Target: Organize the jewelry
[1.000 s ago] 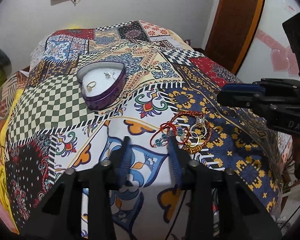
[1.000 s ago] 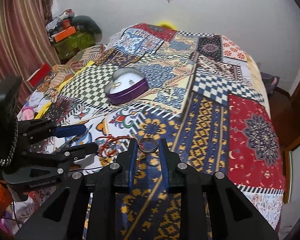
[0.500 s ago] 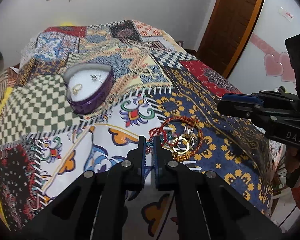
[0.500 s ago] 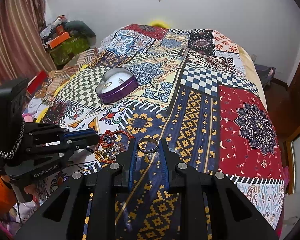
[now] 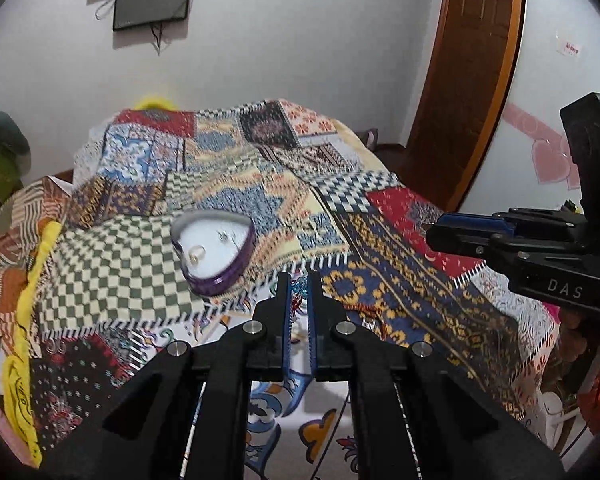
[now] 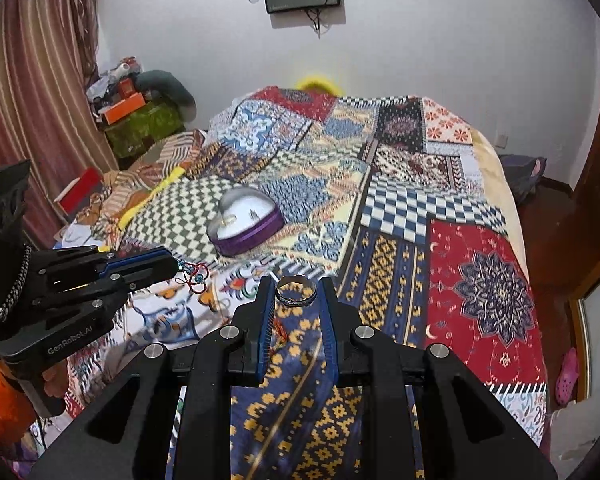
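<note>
While the left hand-held gripper (image 5: 299,292) pinched a red cord bracelet with blue beads (image 6: 194,274) (only a tangle showed at its tips), the right hand-held gripper (image 6: 296,294) gripped a silver metal band ring (image 6: 295,290) between its blue pads. Both hung above the patchwork-quilted bed (image 6: 480,280), short of the purple heart-shaped jewelry box (image 6: 246,226) lying open on the quilt.

One box (image 6: 246,222) – one ring (image 6: 296,290) – one bracelet (image 6: 194,274)

"DAS" on right gripper (image 5: 436,240), "GenRobot.AI" on left gripper (image 6: 176,268)
</note>
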